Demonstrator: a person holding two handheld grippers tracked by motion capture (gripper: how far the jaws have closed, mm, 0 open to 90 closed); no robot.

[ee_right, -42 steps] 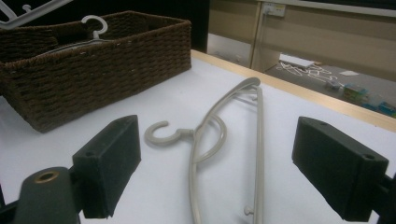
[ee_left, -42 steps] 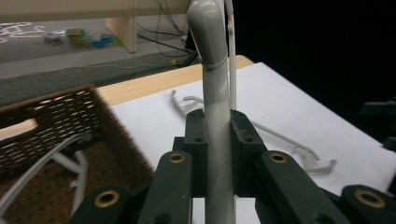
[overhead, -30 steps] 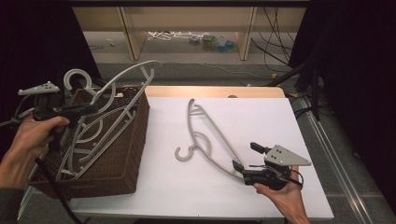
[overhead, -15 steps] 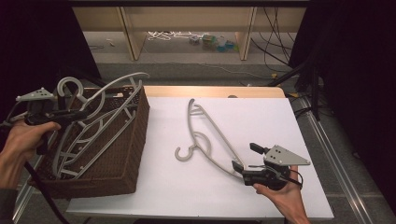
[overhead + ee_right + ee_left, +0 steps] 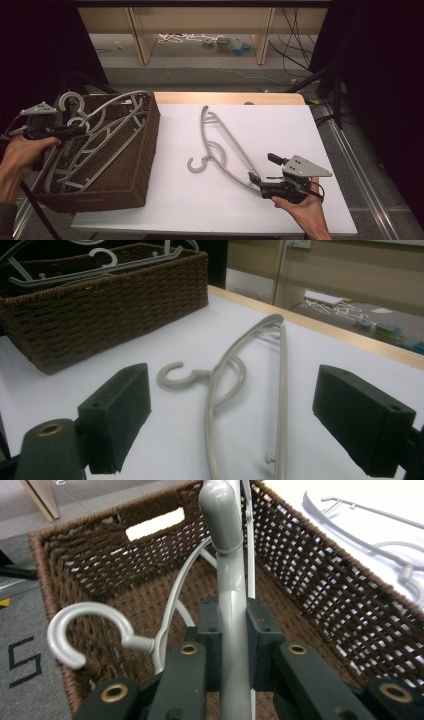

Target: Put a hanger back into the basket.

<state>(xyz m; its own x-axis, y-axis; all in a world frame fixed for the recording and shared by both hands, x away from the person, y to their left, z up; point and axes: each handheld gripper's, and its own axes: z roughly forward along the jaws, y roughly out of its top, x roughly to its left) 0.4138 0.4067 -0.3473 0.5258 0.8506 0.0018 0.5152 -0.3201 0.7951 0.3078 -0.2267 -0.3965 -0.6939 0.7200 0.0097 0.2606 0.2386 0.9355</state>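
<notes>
High view: a grey plastic hanger is held at 9 o'clock by the left gripper, tilted into the brown wicker basket, where at least one more grey hanger is already lying. In the left gripper view the pads are seen clenched on the hanger's flat bar, with the hook of another hanger at the basket's 8 o'clock side. Such a hanger is judged light, stiff and rather smooth, so a grip on a straight bar is thought safer than one on the curved hook. A beige hanger lies flat on the white table near centre, its hook towards 8 o'clock. The right gripper rests at 5 o'clock, its jaws spread wide and empty, with that hanger's lower end just ahead of them.
</notes>
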